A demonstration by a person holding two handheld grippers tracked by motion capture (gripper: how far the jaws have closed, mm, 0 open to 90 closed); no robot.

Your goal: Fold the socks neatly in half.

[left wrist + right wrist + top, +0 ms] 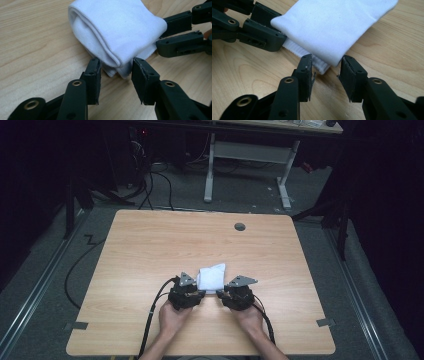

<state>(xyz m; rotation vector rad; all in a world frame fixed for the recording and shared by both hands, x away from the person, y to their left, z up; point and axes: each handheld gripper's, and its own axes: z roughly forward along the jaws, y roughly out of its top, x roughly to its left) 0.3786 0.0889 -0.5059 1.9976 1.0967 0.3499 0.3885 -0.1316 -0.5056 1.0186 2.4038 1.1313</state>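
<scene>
A folded white cloth [211, 277] lies on the wooden table [150, 245], a little toward the near side of its middle. My left gripper [202, 291] is at the cloth's near left corner. In the left gripper view that corner of the cloth [117, 27] sits between the jaws of my left gripper [116, 67], which stand apart and do not squeeze it. My right gripper [220, 294] is at the near right corner. There the cloth [332, 27] reaches in between the parted jaws of my right gripper [325, 67], with a small gap on one side.
A round cable hole [240, 226] sits in the table's far side. Tape strips [76, 325] mark the near corners. Behind the table stand a white-legged desk [250, 150] and floor cables [150, 190]. Each gripper's cable trails toward the near edge.
</scene>
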